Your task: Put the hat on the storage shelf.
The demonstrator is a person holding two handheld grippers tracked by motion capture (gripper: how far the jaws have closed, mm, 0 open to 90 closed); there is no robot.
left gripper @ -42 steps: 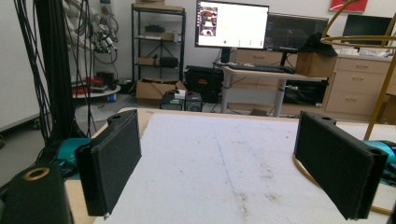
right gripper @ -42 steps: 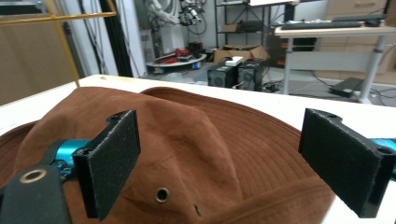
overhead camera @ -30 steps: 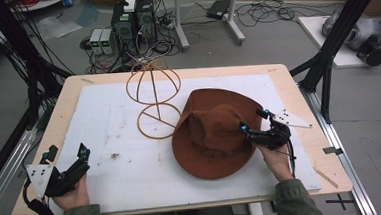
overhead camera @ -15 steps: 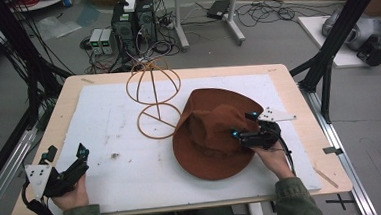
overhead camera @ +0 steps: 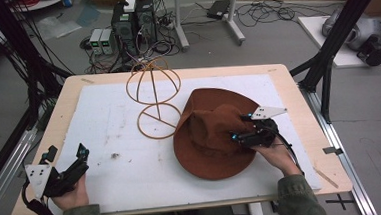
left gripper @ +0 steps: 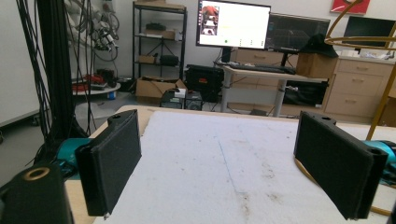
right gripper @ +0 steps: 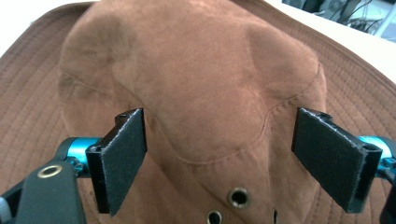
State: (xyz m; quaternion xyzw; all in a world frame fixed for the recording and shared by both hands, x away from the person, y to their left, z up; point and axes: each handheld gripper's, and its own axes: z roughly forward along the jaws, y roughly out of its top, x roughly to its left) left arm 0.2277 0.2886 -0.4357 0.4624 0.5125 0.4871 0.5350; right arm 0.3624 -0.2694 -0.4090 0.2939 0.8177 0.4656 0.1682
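A brown suede hat (overhead camera: 205, 131) lies crown up on the white mat (overhead camera: 109, 127), right of centre. My right gripper (overhead camera: 240, 127) reaches in from the hat's right side. Its jaws are open and straddle the dented crown (right gripper: 196, 93). They have just been closing a little, and the pads (right gripper: 123, 158) still stand clear of the suede on both sides. My left gripper (overhead camera: 67, 152) rests at the mat's front left corner. In the left gripper view it (left gripper: 224, 172) is open with only bare mat between the jaws.
A gold wire hat stand (overhead camera: 154, 97) stands upright on the mat just left of and behind the hat; its ring base touches the brim's edge. One of its wires (left gripper: 387, 93) rises at the right of the left gripper view. The wooden table edge (overhead camera: 298, 96) lies close beyond the hat's right side.
My right gripper has slid a little leftward, from the brim side onto the crown. The hat, the stand and my left gripper have not moved.
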